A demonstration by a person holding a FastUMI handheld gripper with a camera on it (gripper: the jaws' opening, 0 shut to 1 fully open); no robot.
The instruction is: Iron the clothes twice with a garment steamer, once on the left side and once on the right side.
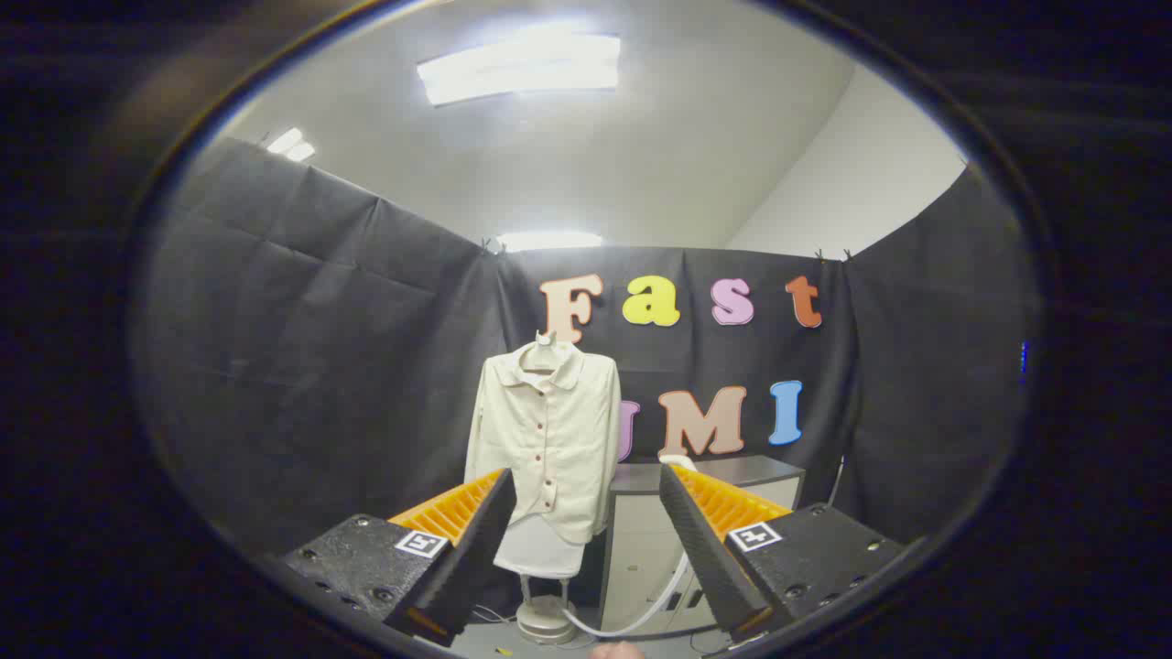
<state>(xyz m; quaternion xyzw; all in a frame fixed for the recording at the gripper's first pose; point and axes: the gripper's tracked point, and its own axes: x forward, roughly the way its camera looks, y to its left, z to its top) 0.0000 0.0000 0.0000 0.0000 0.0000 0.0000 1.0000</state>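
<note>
Two fingers of the tongs [586,513] stand wide apart and empty, the shirt [547,439] hanging beyond them; reaching the steamer [678,461] on the cabinet [641,549] squarely likely comes first.

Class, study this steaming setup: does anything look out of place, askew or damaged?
Nothing stands out. The cream shirt hangs straight on its stand, the white hose trails beside the cabinet, and the gripper is open, holding nothing.

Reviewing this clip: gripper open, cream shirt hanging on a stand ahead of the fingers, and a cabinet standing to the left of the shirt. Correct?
Not quite. In the gripper view the cabinet stands to the right of the cream shirt, not left. The gripper is open, and the shirt hangs on its stand ahead of the fingers.
</note>
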